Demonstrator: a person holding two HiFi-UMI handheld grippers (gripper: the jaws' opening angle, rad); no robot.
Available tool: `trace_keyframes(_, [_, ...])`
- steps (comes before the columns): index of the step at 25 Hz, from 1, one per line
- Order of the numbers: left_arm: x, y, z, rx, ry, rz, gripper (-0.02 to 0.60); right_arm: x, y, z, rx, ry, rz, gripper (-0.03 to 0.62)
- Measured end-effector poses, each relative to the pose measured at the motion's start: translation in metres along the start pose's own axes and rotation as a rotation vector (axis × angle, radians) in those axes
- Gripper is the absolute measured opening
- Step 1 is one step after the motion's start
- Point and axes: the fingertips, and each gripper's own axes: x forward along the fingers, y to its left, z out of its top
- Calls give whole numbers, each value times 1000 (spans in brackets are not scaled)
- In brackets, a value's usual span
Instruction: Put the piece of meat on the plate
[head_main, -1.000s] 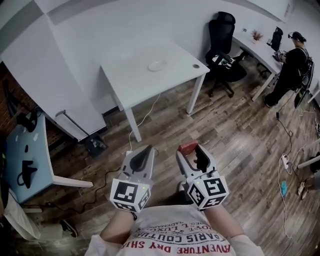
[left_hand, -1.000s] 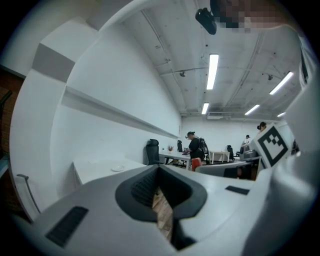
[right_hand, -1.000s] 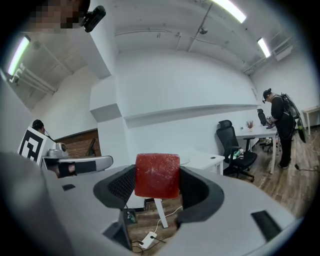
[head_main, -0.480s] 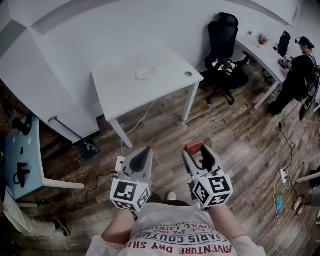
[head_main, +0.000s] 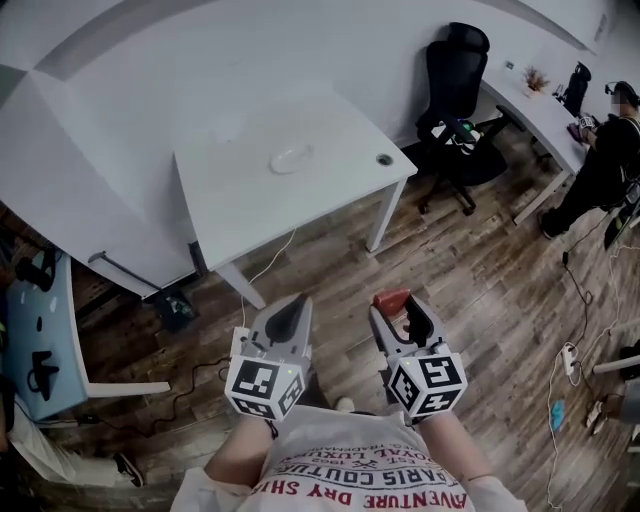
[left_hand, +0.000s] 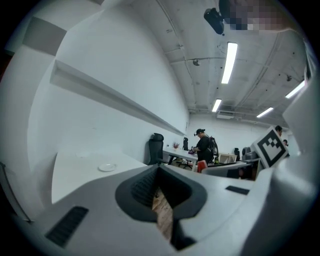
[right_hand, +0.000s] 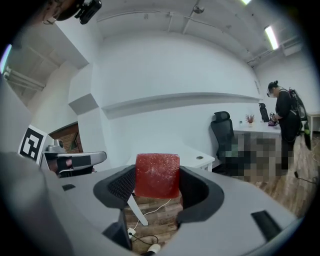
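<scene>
Your right gripper (head_main: 396, 310) is clamped on the piece of meat (right_hand: 157, 175). In the right gripper view it is a red, square-cornered block pinched between the two dark pads and standing up above them. From your head view only its red top edge peeks out at the jaw tips.

Your left gripper (head_main: 289, 316) has its jaws drawn together with nothing held. The left gripper view shows only a thin strip of wooden floor (head_main: 330, 270) through the notch between them.

You hold both grippers side by side, close to your chest and above the floor, well apart from the white table (head_main: 240, 210).

The plate (head_main: 290, 158) lies on that table towards its far side, small, white and bare. The head view and the left gripper view both show it. The right gripper view catches only the table's near corner with its round hole (right_hand: 199, 158), just right of the meat.

A black office chair (head_main: 455, 80) stands right of the table. Beyond it a person (head_main: 608, 150) in dark clothes stands at a second desk (head_main: 530, 105).

The left gripper view also catches your right gripper at its right edge, with a bit of red at the jaws.
</scene>
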Motion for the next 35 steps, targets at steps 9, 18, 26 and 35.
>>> trace_keyframes(9, [101,112,42,17,3,-85,3,138,-5,45,10,4,-74,276])
trace_keyframes(18, [152,220,55,-20,27,-65,3,249,10,77,5,20,-83,276])
trace_keyframes(26, [193,278,57,-40,24,29,3,332,10,93,-20,42,0,276])
trace_keyframes(35, [269,317,69,-81,16,191,3,431,-25,122,-66,95,165,276])
